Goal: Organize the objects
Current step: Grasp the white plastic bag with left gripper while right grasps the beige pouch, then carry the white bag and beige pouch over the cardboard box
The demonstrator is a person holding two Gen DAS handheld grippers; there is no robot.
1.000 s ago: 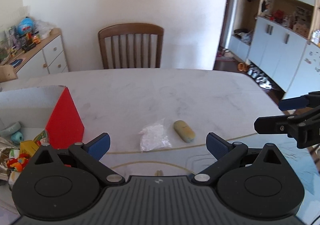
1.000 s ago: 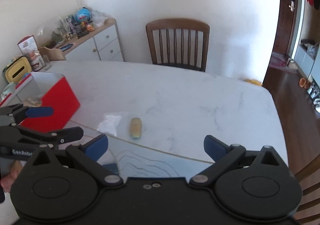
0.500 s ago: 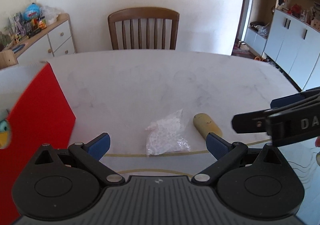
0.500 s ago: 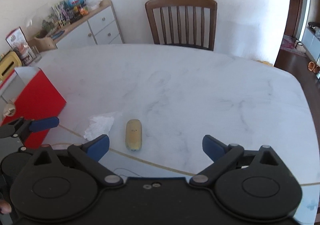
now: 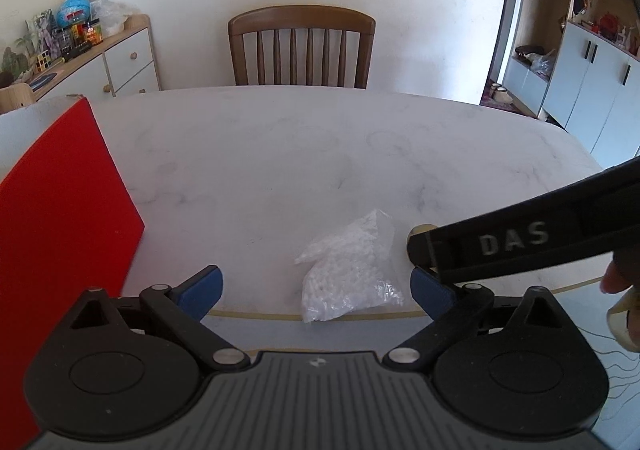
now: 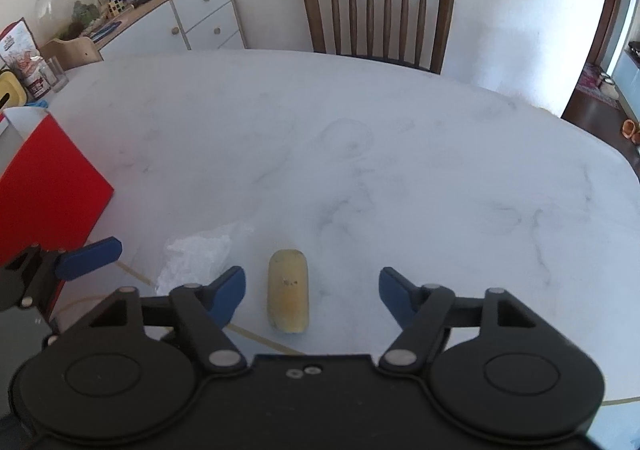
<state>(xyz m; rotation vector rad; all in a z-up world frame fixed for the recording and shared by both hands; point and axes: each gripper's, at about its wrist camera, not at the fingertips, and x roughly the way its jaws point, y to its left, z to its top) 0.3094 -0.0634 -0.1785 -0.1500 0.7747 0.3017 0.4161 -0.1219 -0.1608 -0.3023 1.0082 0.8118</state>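
The small clear plastic bag [image 5: 350,272], crumpled and full of tiny white grains, lay on the white marble table [image 5: 320,154] just ahead of the left gripper [image 5: 316,288], between its blue fingertips and nearer to the right one. Beside it the yellowish oblong object [image 6: 289,290], rounded at both ends, with a dull surface and a few dark specks, lay lengthwise between the blue fingertips of the right gripper [image 6: 312,294], a little closer to the left tip. Both grippers had their jaws spread wide and pinched nothing, and the red box [image 5: 60,210] stood to the left, outside the left gripper's jaws.
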